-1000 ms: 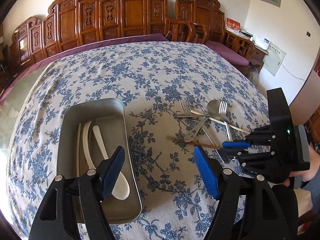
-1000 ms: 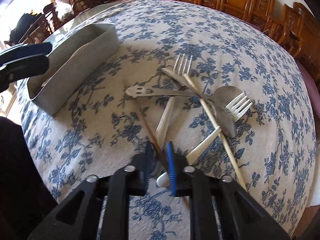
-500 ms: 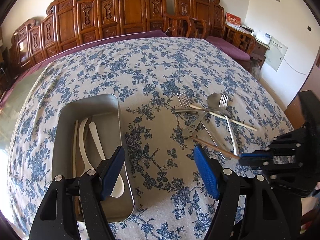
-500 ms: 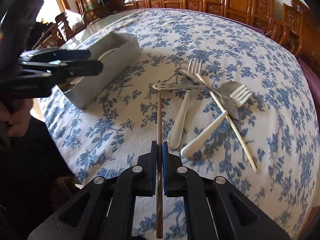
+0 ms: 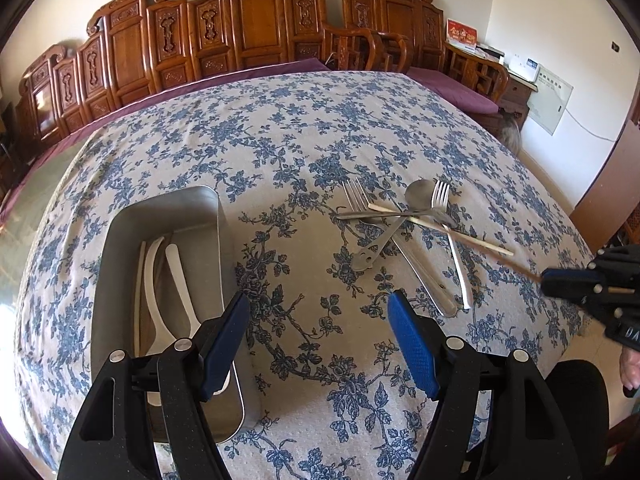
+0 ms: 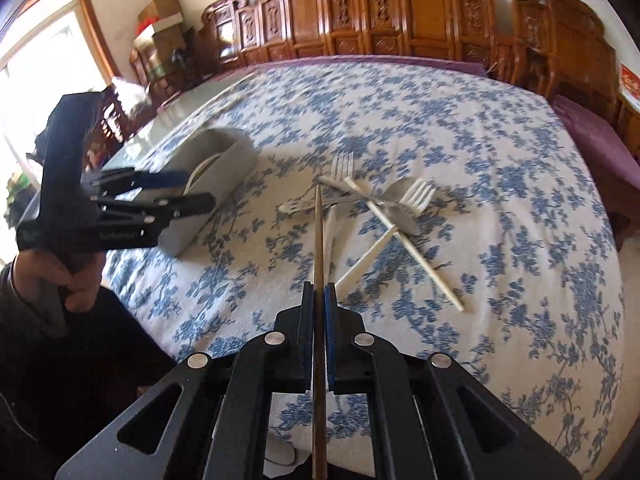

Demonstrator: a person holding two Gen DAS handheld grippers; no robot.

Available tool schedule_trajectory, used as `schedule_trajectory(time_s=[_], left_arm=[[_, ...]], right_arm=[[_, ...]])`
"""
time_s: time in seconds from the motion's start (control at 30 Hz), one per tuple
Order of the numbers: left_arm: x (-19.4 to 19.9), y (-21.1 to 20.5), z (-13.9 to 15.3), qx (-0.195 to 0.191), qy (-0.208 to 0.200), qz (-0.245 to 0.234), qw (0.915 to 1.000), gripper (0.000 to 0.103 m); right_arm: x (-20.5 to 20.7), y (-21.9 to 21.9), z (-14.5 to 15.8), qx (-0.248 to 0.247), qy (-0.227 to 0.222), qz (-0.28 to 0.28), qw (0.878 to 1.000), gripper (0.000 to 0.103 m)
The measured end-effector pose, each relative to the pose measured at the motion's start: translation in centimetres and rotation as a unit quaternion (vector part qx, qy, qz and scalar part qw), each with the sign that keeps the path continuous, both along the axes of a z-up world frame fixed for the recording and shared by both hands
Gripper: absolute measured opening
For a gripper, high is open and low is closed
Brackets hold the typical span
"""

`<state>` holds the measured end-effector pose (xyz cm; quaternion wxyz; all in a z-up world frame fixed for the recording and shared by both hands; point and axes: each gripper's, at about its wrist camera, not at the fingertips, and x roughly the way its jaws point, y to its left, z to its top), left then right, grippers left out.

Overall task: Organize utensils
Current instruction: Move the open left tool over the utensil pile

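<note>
A brown chopstick (image 6: 319, 248) is clamped between the closed jaws of the right gripper (image 6: 319, 300) and is held in the air above the flowered tablecloth (image 5: 304, 128), pointing along the fingers toward the pile of cutlery. Seen from the left wrist, the right gripper (image 5: 576, 284) is at the near right of that pile, with the chopstick (image 5: 492, 252) reaching out over it.

The pile lies to the right of the metal tray (image 5: 120, 236), well apart from it: two forks (image 5: 356, 196) and (image 5: 444, 200), a spoon (image 5: 420, 194) and a pale chopstick (image 5: 440, 230) lie crossed over one another on the cloth.

The left gripper (image 5: 318, 340) is held with its jaws wide apart around nothing, just beside the tray's near right corner. Inside the tray, white spoons (image 5: 176, 268) and a pale stick (image 5: 139, 280) are laid lengthwise.

Carved wooden chairs (image 5: 256, 24) are lined up beyond the tray along the wall.
</note>
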<state>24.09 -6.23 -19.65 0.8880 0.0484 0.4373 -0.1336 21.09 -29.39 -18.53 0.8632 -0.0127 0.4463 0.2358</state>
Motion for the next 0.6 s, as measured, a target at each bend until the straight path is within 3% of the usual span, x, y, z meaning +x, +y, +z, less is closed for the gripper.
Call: schedule_trajectory(time_s=[0.6], left_arm=[[0.5, -3.4, -0.8, 0.005, 0.008, 0.013, 0.9999, 0.068]], right_arm=[[3.7, -8.4, -3.5, -0.048, 0.006, -0.129, 0.990, 0.006]])
